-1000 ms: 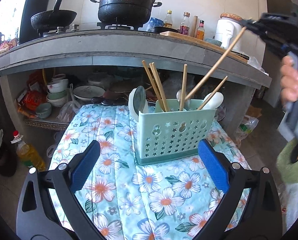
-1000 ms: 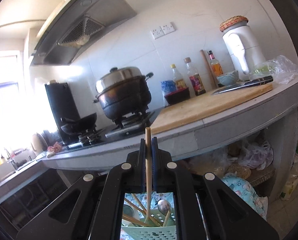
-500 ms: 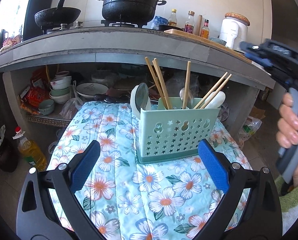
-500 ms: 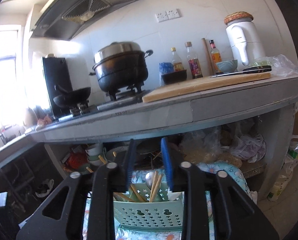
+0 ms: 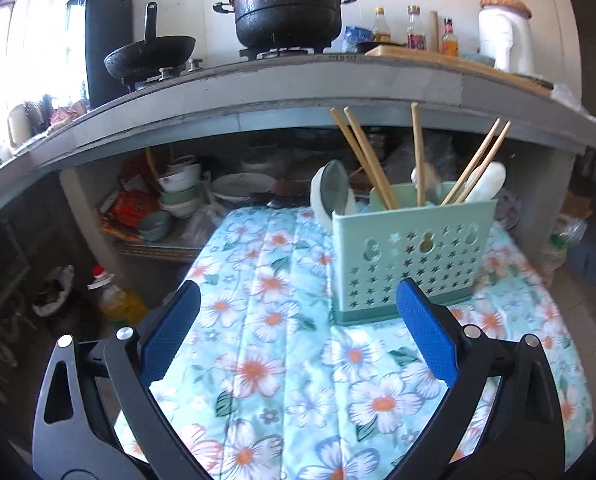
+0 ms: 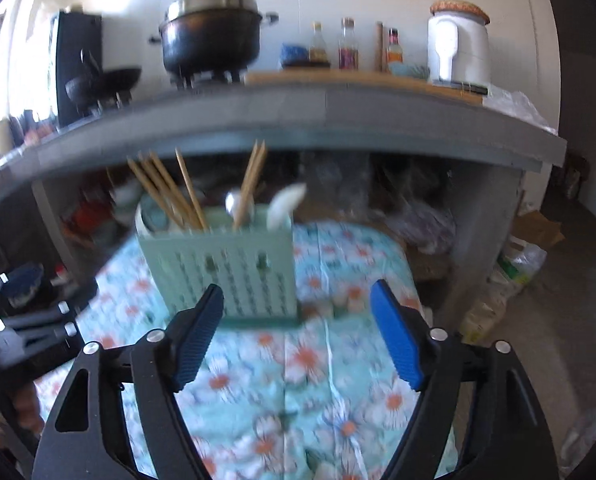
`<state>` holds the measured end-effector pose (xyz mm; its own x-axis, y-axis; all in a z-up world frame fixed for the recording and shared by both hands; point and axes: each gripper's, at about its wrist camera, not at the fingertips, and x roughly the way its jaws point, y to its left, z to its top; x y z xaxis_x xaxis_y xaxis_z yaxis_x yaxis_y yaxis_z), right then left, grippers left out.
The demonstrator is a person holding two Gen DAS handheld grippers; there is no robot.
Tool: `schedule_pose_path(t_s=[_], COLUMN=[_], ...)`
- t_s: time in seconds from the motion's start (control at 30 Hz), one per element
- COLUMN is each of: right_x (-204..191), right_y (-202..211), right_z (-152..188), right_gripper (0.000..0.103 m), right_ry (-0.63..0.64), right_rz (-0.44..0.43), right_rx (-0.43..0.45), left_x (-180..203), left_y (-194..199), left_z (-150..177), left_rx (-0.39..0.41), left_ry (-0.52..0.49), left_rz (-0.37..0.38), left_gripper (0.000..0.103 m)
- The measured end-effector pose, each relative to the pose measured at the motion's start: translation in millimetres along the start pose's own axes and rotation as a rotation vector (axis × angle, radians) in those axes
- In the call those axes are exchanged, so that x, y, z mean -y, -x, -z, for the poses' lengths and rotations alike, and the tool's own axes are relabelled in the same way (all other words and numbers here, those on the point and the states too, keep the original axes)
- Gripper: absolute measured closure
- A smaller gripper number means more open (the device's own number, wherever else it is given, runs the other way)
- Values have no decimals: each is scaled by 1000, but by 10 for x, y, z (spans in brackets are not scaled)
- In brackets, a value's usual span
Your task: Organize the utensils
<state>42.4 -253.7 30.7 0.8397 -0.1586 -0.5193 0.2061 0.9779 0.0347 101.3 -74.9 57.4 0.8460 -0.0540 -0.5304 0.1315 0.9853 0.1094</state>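
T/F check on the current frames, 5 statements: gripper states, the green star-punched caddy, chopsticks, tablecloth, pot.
1. The left gripper is open and empty. True.
2. The right gripper is shut on a wooden chopstick. False: its jaws stand apart with nothing between them.
3. The wooden chopsticks stand in the pale green star-punched plastic caddy. True.
4. The caddy lies tipped on its side. False: it stands upright on the floral tablecloth.
5. The black lidded pot sits on the tablecloth. False: it sits on the stove up on the grey counter.
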Motion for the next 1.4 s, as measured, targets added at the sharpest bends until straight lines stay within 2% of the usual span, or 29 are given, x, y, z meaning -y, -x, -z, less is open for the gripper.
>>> schedule_pose_path(t_s=[0.17, 0.3, 0.53, 0.8, 1.4], right_x=[-32, -23, 56, 82, 56], right_y=[-74, -65, -69, -65, -97], right_z=[121, 121, 71, 37, -1], right_gripper=[25, 24, 22, 7, 7], right_ry=[-1, 0, -21, -35, -28], right_rz=[48, 74, 102, 128, 136], right_rx=[-63, -72, -74, -47, -61], left_x=[0, -13, -157, -215, -260], left_y=[-87, -67, -58, -51, -88], left_z=[-4, 3, -26, -64, -15], left_rx=[-92, -82, -87, -76, -85], left_ry=[-3, 9, 77, 86, 80], left_rz=[-15, -64, -106, -130, -150], left_gripper=[9, 9, 9, 9, 9])
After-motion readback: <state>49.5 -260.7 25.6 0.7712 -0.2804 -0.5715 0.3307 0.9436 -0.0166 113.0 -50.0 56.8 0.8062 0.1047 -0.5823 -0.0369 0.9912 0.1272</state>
